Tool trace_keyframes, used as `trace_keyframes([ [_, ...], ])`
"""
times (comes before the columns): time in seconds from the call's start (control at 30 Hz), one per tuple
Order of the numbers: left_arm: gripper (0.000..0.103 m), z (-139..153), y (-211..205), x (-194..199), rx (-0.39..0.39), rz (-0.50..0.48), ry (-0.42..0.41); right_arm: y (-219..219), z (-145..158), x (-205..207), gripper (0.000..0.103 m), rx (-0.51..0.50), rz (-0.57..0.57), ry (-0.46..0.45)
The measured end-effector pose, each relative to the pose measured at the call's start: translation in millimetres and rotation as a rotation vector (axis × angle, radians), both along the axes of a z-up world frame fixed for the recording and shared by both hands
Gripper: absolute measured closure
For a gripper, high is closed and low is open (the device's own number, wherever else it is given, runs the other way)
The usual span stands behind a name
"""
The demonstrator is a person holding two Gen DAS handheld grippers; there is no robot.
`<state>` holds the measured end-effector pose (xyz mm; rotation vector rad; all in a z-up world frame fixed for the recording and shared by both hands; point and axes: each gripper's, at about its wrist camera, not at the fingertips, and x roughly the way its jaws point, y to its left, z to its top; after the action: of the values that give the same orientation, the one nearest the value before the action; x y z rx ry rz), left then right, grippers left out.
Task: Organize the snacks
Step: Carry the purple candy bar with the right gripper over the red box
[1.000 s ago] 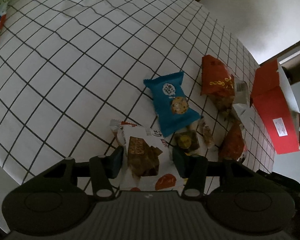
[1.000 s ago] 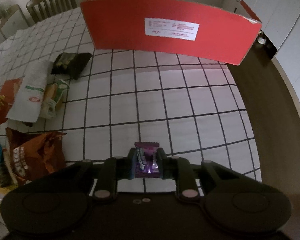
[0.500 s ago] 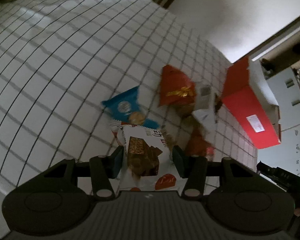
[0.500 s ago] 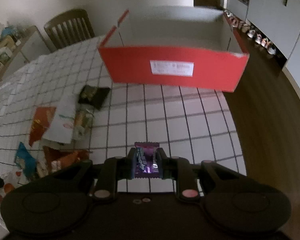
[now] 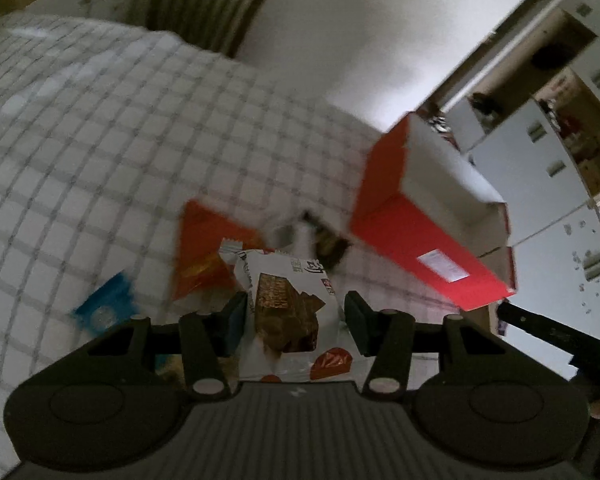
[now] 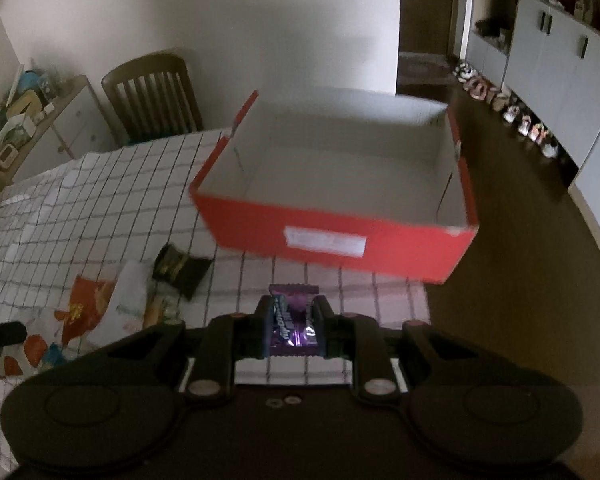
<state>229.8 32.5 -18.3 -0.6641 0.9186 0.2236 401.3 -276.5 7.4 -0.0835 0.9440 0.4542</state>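
Note:
My left gripper (image 5: 294, 322) is shut on a white wafer packet (image 5: 288, 304) and holds it above the checked tablecloth. My right gripper (image 6: 294, 330) is shut on a small purple snack bar (image 6: 293, 322), raised in front of the open red box (image 6: 340, 236), whose white inside shows nothing in it. The red box also shows in the left wrist view (image 5: 428, 240) at the right. Loose snacks lie on the cloth: an orange-red bag (image 5: 208, 252), a blue cookie packet (image 5: 106, 308), a dark packet (image 6: 180, 266) and a white bag (image 6: 128, 304).
The table (image 6: 100, 200) ends just right of the red box, with wood floor beyond. A wooden chair (image 6: 152, 96) stands at the far side. A sideboard (image 6: 40, 128) with clutter is at far left. Grey cabinets (image 6: 560, 64) line the right wall.
Both grippers have risen with their snacks. The right one now looks down into the red box. The left one has tilted up toward the box, and the loose snacks lie lower in its view.

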Motion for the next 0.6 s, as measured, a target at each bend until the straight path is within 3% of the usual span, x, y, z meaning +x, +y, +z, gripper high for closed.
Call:
trace_keyframes([
  [0.37, 0.051, 27.2, -62.3, 123.9, 0.113, -0.167, -0.083, -10.6, 10.8, 65.3, 0.083, -0.020, 0.006, -0.055],
  [0.6, 0.051, 26.8, -91.3, 188.3, 0.161, -0.241, -0.112, -13.3, 8.9, 95.2, 0.083, -0.020, 0.021, -0.064],
])
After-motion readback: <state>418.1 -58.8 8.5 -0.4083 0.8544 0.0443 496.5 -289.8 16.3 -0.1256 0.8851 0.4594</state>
